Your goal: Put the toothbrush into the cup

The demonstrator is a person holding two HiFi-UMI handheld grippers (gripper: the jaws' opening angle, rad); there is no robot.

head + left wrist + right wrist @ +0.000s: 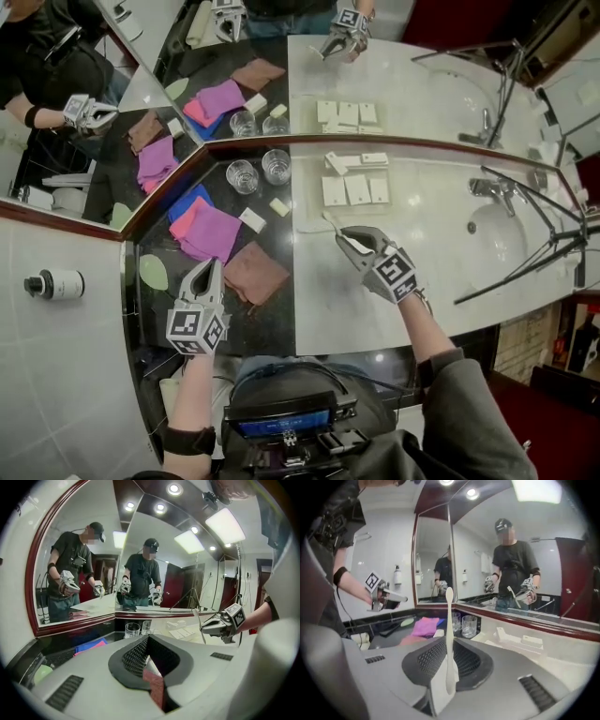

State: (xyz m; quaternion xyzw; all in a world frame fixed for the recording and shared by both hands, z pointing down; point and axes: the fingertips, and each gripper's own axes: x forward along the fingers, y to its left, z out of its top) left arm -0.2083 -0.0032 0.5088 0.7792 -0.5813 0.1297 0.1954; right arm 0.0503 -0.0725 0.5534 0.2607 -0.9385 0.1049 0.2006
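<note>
**Toothbrush clamped in your right gripper, not yet in a cup**

Your left gripper (209, 266) has its jaws pressed together with nothing between them. It hangs over the dark part of the counter (272, 323), nearer you than the right cup (276, 165) and off to its left, just beside the brown cloth (255, 272).

Your right gripper (346, 237) is closed on the toothbrush (330, 221). It sits to the right of the right cup and nearer you, over the pale part of the counter and clear of the surface. The left cup (242, 175) stands just beside the right cup, and both are upright.

The right gripper view settles the grip: the pads of the right gripper (449, 663) pinch the handle low down, and the toothbrush (449, 620) stands up past the jaw tips with its head at the far end. The head view shows only the white tip poking out.

The left gripper view shows the left gripper (149, 654) shut, with a sliver of brown cloth under the jaws. It also catches the toothbrush (202, 626) side-on, tilted, to the right of the right cup (146, 626).

Only the head view shows the sink (497, 230), far to the right of the right cup.
</note>
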